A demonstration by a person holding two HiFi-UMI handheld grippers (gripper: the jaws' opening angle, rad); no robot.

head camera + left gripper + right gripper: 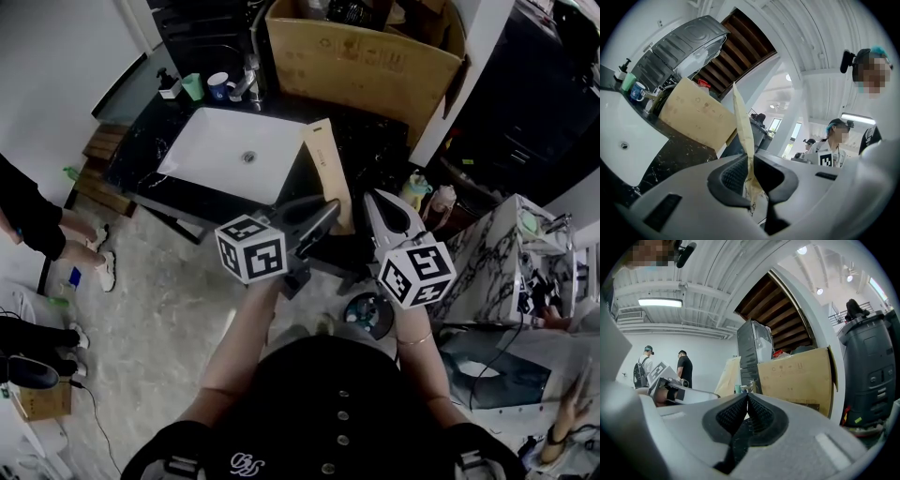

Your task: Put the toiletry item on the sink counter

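Packet (325, 169), long, flat and tan, is pinched at its near end between the jaws of the left gripper (319, 217). Its far end reaches out over the black table (375, 155), just right of the white sink (211, 141). Beside it, the right gripper (380, 204) has its jaws pressed together, holding nothing.

One sink (225, 150). Behind it: one pump bottle (170, 86), one green cup (192, 86), one blue mug (218, 86), one cardboard box (366, 61). Right of it: one flat packet (328, 164).
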